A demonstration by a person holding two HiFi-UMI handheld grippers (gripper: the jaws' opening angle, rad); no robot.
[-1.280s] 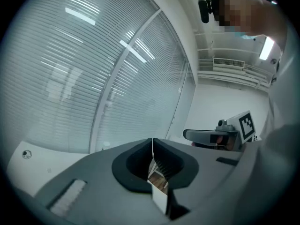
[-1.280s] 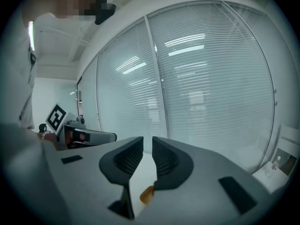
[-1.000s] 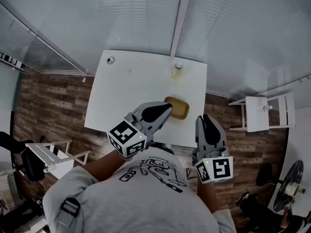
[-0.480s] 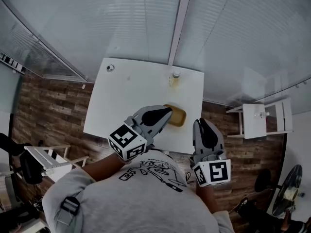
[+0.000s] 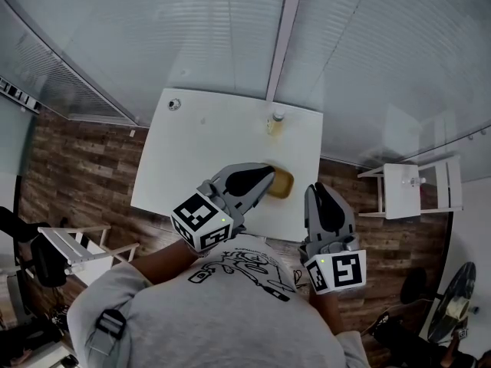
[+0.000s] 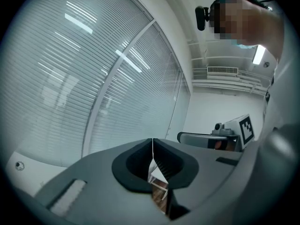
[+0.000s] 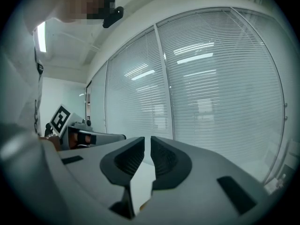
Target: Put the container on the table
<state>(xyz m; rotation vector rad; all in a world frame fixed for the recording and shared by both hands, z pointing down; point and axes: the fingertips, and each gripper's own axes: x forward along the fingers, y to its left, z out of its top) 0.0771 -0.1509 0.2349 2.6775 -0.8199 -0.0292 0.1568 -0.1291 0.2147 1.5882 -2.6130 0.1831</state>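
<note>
An amber, rounded container point(image 5: 285, 182) lies on the white table point(image 5: 207, 144) near its front right edge. My left gripper point(image 5: 268, 170) hovers in front of it and hides its left part. Its jaws are shut with nothing between them, and in the left gripper view point(image 6: 152, 140) the tips meet in a line. My right gripper point(image 5: 316, 188) hangs just right of the container, off the table's corner. In the right gripper view point(image 7: 147, 138) only a thin slit shows between its tips, with nothing in it.
A small bottle point(image 5: 276, 120) stands at the table's far edge, and a small round object point(image 5: 174, 105) lies at its far left corner. Window blinds rise behind the table. A small white side table point(image 5: 406, 186) stands to the right and a white rack point(image 5: 77, 245) to the left.
The head view has shifted slightly. Both grippers and the container keep their places.
</note>
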